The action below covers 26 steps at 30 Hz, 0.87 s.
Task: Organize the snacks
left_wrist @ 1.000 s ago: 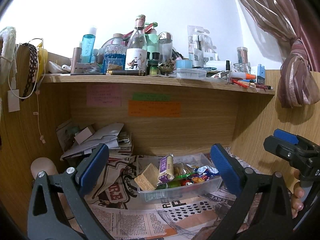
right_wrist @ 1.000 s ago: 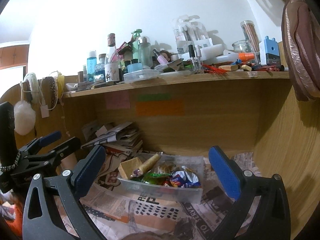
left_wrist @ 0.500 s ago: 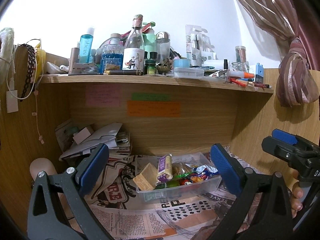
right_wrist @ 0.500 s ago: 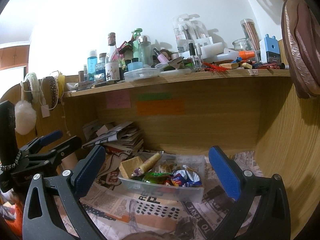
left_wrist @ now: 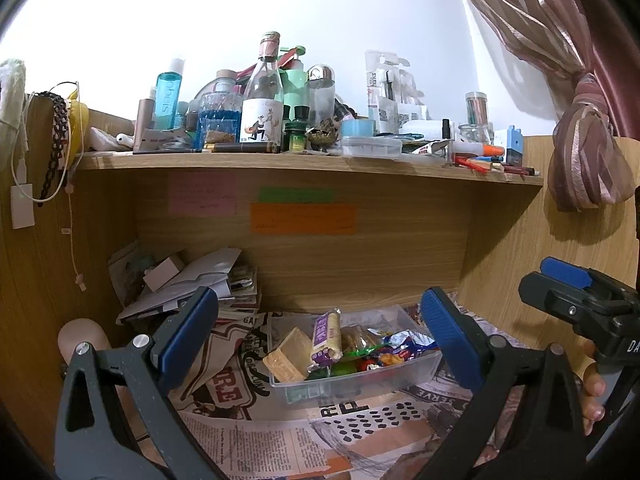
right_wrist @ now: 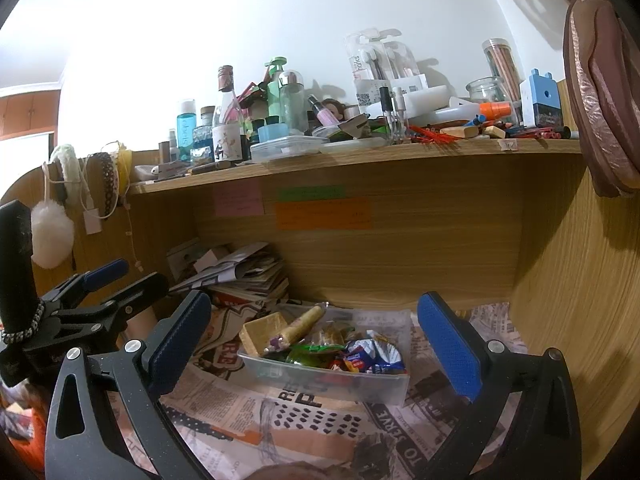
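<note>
left gripper (left_wrist: 320,332): jaws wide apart, empty, aimed at the tub
right gripper (right_wrist: 314,334): jaws wide apart, empty, hovering short of the tub
tub (right_wrist: 376,388): clear thin plastic, on newspaper (right_wrist: 280,420) inside the wooden cubby; likely light and flexy, best taken by a rim wall
snacks (right_wrist: 360,354): piled in the tub; glossy foil wrappers, probably slippery and crushable
bar (left_wrist: 326,338): purple wrapper, stiffish, leaning up; easiest pinch across its width
wafer block (left_wrist: 286,356): tan, boxy, likely brittle
</note>
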Motion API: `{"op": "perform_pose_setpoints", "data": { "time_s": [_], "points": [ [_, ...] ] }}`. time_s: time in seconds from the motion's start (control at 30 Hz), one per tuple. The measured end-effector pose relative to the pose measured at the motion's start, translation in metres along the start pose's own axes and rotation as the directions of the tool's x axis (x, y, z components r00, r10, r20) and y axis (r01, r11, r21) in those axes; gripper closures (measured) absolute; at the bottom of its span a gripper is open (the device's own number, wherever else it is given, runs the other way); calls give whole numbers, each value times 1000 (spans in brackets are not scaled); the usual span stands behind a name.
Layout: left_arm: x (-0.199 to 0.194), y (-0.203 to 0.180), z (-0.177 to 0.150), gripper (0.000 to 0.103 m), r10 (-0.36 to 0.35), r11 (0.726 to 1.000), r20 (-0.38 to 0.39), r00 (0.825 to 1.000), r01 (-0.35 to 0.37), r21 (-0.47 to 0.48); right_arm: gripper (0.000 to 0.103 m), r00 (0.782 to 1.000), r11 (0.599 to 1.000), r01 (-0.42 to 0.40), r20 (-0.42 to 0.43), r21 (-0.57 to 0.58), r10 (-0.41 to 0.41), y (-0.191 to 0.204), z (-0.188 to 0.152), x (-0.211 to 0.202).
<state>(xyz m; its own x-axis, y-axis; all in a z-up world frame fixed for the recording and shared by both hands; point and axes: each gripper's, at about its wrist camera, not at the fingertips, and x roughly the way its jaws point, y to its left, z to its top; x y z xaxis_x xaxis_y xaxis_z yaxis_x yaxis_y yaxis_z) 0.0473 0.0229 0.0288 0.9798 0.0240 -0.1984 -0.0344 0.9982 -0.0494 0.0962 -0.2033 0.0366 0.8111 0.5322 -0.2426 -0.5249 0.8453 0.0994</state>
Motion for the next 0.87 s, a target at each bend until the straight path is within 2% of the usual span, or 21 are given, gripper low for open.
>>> {"op": "perform_pose_setpoints", "data": {
  "time_s": [0.33,0.87],
  "points": [
    [-1,1,-1,0,-29,1000,7,1000,28,5,0,1000,1000,3,0,0,-3,1,-1,0],
    [9,7,-5,0,-64,998,-31,997,64,-3,0,1000,1000,12,-14,-15,-12,-2,-4,5]
  ]
}}
